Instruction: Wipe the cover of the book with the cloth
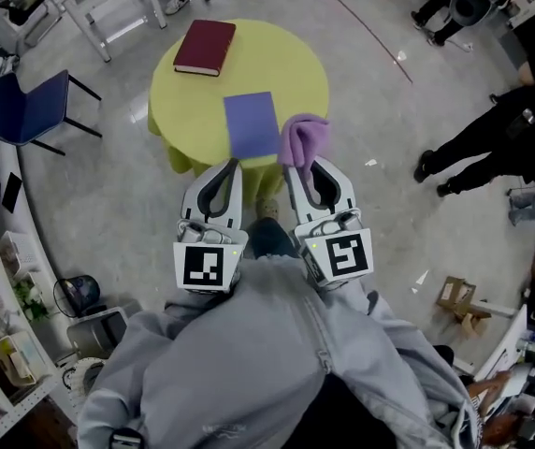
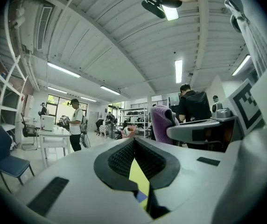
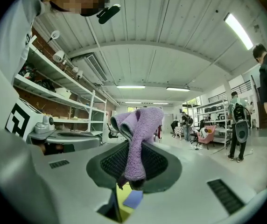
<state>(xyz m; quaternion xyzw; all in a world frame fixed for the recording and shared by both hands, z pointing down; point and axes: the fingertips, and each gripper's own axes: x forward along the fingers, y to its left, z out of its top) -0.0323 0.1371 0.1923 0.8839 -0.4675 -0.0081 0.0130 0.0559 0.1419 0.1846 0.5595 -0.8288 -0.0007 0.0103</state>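
- The dark red book (image 1: pixel 205 47) is lying at the far left of the round yellow table (image 1: pixel 296 64), well apart from both tools, and nothing is touching it.
- The left gripper (image 1: pixel 233 165) is hovering at the near edge of the table. Its jaws are sitting together with nothing held, and its own view (image 2: pixel 134 141) is showing only a sliver of yellow table top through the slit.
- The blue book (image 1: pixel 251 124) is lying flat near the table's near edge, just beyond the left gripper's tips. With two books on the table, I am judging this closer one to be the book meant, though that is not certain.
- The purple cloth (image 1: pixel 303 138) is bunching just right of the blue book, and the right gripper (image 1: pixel 293 166) is clamping it. In the right gripper view the jaws are pinching the folded cloth (image 3: pixel 138 134), with its bulk standing above the tips.
- The cloth is in hand, but by my reading the wiping is not yet under way, since both gripper views are looking out across the room rather than down at a cover.
- The next move is calling for tipping the right gripper down and leftward until the cloth is lying on the blue cover, then sweeping across it. The left gripper may be needed at the book's edge to stop it sliding.
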